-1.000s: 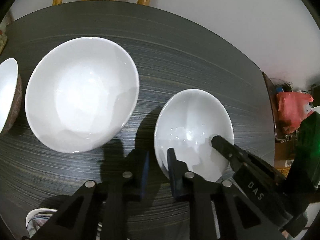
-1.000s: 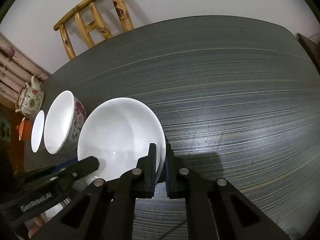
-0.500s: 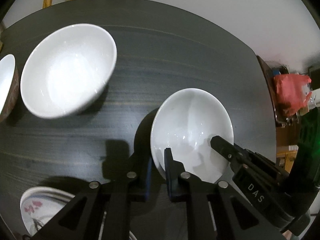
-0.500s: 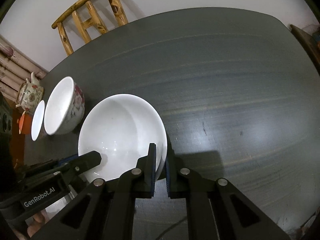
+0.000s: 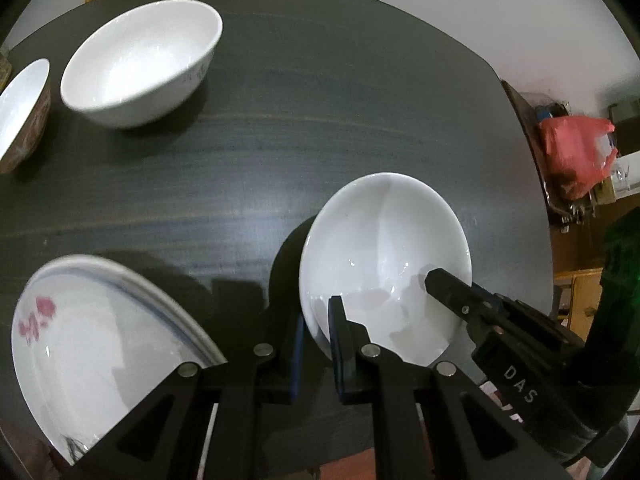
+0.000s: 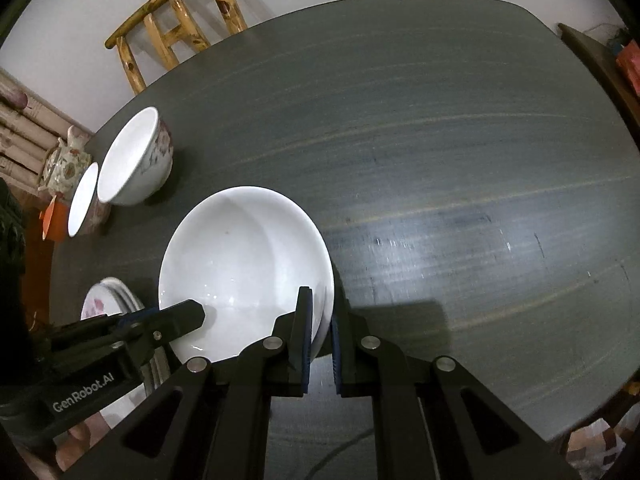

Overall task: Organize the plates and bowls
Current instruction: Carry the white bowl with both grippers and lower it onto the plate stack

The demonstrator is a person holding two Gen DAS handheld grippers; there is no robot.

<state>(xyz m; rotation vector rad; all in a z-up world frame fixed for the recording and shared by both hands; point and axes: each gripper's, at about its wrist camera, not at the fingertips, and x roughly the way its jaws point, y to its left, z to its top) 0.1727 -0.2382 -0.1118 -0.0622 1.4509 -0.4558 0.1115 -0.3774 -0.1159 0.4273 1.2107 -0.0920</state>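
Both grippers grip one plain white bowl [image 5: 380, 248] by its rim, held above the dark table [image 5: 280, 140]. My left gripper [image 5: 316, 340] is shut on its left rim. My right gripper [image 6: 320, 336] is shut on its right rim; the bowl also shows in the right wrist view [image 6: 240, 256]. A larger white bowl [image 5: 140, 64] stands at the far left of the table, with a floral-sided bowl [image 5: 20, 112] beside it. A stack of flower-patterned plates [image 5: 100, 352] lies below, near the left gripper.
A wooden chair [image 6: 176, 36] stands behind the table. A floral teapot [image 6: 64, 164] sits beyond the table's left end. A red bag [image 5: 576, 152] lies on a side shelf at the right. The table's right half [image 6: 480, 200] is bare.
Both grippers have pulled back and up with the white bowl. The large bowl has receded to the far left, and the plate stack has come into view below the left gripper.
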